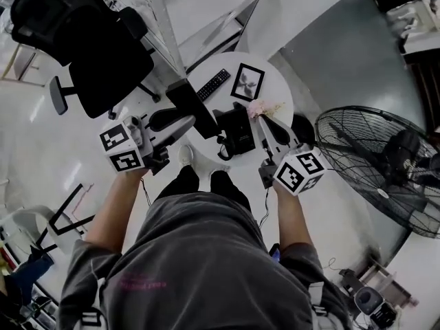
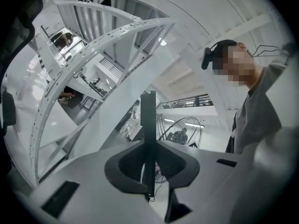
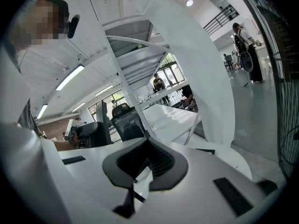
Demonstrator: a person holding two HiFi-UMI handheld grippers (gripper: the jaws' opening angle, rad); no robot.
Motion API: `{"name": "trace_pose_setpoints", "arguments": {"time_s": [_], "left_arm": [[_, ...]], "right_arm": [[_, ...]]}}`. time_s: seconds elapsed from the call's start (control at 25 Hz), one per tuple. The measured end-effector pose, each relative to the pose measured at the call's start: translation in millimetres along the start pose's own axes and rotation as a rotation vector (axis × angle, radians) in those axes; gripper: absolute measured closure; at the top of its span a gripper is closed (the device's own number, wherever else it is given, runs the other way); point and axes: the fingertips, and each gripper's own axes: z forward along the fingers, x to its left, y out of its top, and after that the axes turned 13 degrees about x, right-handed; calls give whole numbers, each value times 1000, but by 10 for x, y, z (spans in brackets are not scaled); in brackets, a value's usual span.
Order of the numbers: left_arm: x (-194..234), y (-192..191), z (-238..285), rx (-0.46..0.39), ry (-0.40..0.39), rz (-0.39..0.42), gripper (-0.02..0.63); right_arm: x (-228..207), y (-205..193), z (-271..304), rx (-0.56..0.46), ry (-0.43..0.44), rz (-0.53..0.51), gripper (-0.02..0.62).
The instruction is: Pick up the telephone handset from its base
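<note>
On the round white table (image 1: pixel 278 86): 1 black telephone base (image 1: pixel 237 133), 1 remote (image 1: pixel 213 84), 1 framed picture (image 1: pixel 247 81), pink flowers (image 1: pixel 261 107). Over the table's near-left edge: left gripper (image 1: pixel 172 135), jaws clamped on the black handset (image 1: pixel 168 119), clear of its base. Over its near-right edge: right gripper (image 1: pixel 267 126), jaws together, empty. Left of the table: 1 office chair (image 1: pixel 103 60). Right of it: 1 standing fan (image 1: pixel 378 167). Under it: glossy pale floor (image 1: pixel 41 150).

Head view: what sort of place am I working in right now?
Most likely an open office or lab hall: a black office chair, a round white table carrying a desk telephone, and a large floor fan beside it.
</note>
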Motion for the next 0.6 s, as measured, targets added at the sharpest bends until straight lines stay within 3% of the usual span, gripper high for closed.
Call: {"name": "trace_pose_setpoints", "arguments": {"time_s": [0.6], "left_arm": [[-370,582,-315,-37,-107,133,528]], "right_arm": [[389,314,-294,-138,-76,-27,575]]}}
